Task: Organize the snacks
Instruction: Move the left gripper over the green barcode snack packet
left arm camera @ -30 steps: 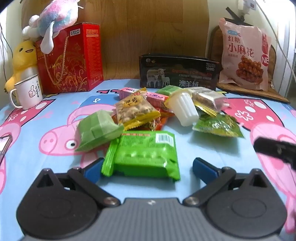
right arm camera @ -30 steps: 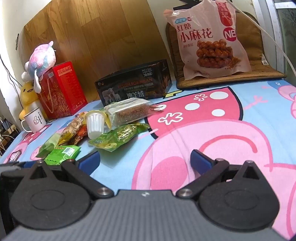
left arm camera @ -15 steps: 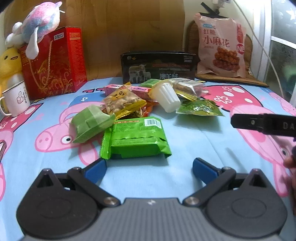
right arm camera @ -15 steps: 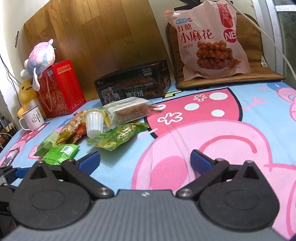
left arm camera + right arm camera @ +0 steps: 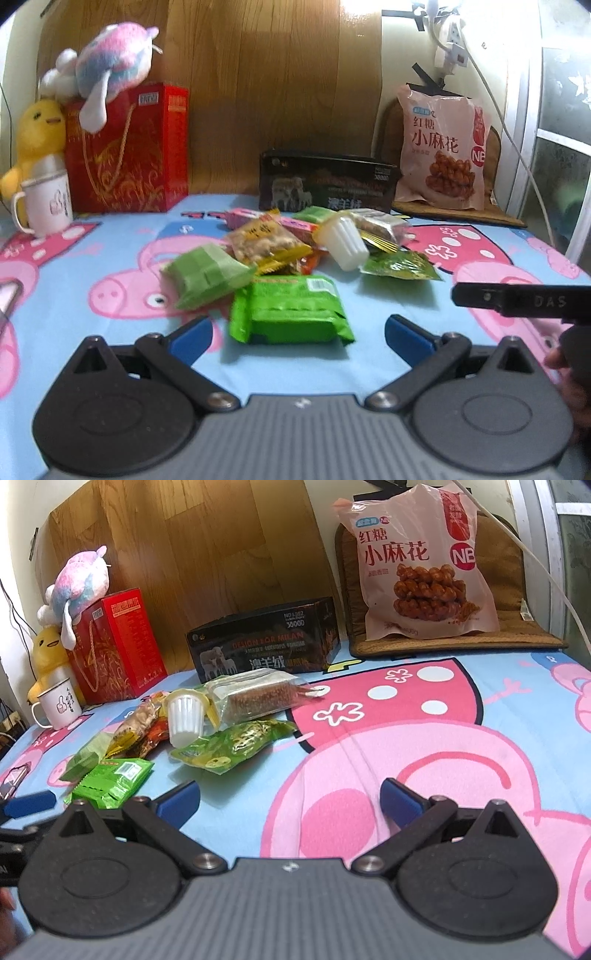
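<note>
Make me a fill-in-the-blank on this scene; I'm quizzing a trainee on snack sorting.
1. The plush toy lies on top of the ____ box.
2. Both grippers, left and right, are ____.
3. The snack nearest the left gripper is the bright ____ packet.
4. The white mug stands in front of a ____ duck.

Missing words: red; open; green; yellow

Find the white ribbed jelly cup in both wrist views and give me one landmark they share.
Left wrist view: the white jelly cup lies tipped over at centre, right side of the snack pile, behind the bright green packet.
Right wrist view: the cup sits left of centre, mouth facing the camera, in front of the clear-wrapped bar.
Shared landmark: the black box with sheep directly behind the pile.
</note>
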The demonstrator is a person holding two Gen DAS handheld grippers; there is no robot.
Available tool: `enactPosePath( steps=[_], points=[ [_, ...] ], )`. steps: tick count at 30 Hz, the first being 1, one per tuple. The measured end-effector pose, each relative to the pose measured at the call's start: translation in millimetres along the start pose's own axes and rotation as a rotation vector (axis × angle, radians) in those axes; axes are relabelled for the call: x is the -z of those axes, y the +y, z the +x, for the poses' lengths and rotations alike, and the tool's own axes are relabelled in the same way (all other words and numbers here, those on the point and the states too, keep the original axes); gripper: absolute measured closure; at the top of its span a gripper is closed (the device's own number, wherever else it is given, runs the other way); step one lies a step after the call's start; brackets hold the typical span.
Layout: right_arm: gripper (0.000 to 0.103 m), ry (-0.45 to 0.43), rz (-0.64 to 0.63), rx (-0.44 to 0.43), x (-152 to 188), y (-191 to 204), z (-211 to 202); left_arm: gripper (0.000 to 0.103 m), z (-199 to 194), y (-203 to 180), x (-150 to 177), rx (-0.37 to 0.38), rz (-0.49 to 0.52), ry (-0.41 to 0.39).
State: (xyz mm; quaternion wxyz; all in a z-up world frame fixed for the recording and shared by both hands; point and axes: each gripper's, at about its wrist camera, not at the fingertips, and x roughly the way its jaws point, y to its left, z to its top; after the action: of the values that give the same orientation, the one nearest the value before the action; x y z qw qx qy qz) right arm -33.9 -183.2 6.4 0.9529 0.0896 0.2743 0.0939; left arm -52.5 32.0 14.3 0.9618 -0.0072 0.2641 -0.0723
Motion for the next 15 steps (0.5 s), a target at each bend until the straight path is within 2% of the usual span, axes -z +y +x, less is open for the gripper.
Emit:
enactPosePath(
  steps=[3, 7, 9, 12, 15],
  points=[
    [0.0, -0.001, -0.007, -0.02, 0.2, 0.8, -0.9, 0.0, -2.4, 17.2, -3.2, -0.045, -0.048, -0.018],
    [0.003, 0.008, -0.058, -0.096, 0.3, 10.7, -1.5, 0.005, -3.3, 47.3, -2.5, -0.024, -0.186, -0.027],
    [0.01, 0.024, -0.111, -0.152, 0.4, 21.6, 0.1, 0.015, -0.9, 57.4, -1.5, 0.007, -0.245, -0.014],
    [0.02, 0.067, -0.22, -0.248, -1.5, 46.3, 6.9, 0.026, 0.3, 66.3, -0.4, 0.042, -0.293, -0.011],
    [0.023, 0.086, -0.319, -0.318, -2.4, 70.9, 12.7, 0.033, 2.7, 69.8, 1.2, 0.088, -0.315, -0.004]
  ],
)
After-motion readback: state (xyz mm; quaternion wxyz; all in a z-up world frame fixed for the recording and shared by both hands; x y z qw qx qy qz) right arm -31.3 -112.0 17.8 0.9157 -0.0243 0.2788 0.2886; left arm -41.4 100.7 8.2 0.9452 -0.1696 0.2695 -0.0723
